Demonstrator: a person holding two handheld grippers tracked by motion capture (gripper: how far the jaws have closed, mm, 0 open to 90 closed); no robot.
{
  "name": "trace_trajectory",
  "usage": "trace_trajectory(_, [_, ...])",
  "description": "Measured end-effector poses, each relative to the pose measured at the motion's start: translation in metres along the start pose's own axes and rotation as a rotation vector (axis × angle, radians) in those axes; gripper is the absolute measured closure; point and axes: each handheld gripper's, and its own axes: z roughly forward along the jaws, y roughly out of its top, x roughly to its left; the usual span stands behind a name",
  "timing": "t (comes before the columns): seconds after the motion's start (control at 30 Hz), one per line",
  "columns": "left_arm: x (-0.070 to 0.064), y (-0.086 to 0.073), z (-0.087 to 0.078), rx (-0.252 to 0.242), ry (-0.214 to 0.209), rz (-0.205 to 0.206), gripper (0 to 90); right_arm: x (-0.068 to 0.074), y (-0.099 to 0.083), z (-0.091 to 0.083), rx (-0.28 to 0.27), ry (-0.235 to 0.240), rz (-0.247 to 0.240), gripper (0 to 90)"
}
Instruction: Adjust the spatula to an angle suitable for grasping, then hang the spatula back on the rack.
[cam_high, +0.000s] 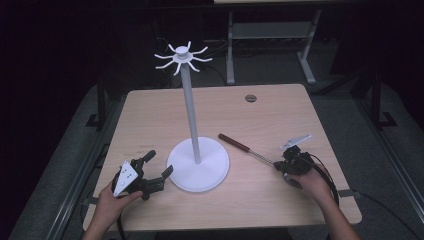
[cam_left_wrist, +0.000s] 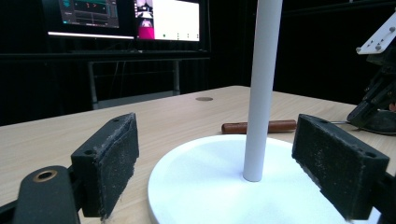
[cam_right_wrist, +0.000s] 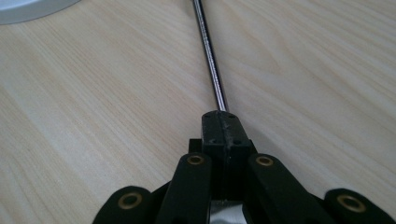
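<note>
A white stand has a round base (cam_high: 200, 167), a tall pole (cam_high: 190, 110) and a ring of hooks (cam_high: 182, 56) on top. It stands mid-table. My left gripper (cam_high: 160, 163) is open at the base's left edge. In the left gripper view its pads (cam_left_wrist: 112, 158) stand wide apart, with the base (cam_left_wrist: 210, 186) and pole (cam_left_wrist: 261, 93) between and beyond them. A tool with a brown handle (cam_high: 233, 141) and a thin metal rod (cam_high: 260, 156) lies right of the base. My right gripper (cam_high: 279, 164) is shut on the rod's end (cam_right_wrist: 210, 56), its jaws (cam_right_wrist: 224, 123) pressed together.
The wooden table (cam_high: 150, 115) has a round cable hole (cam_high: 250, 98) near its far edge. Another desk frame (cam_high: 270, 35) stands behind it. Monitors (cam_left_wrist: 163, 18) glow in the dark background of the left gripper view.
</note>
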Motion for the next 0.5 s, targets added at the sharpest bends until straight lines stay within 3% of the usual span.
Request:
trace_trajectory(0.17, [0.0,0.0,0.0,0.0,0.001,0.0,14.0,-0.002,0.001,-0.005,-0.031,0.022,0.014,89.2])
trace_trajectory(0.5, [0.0,0.0,0.0,-0.004,0.001,-0.005,14.0,-0.001,0.012,-0.011,-0.061,0.073,0.013,67.3])
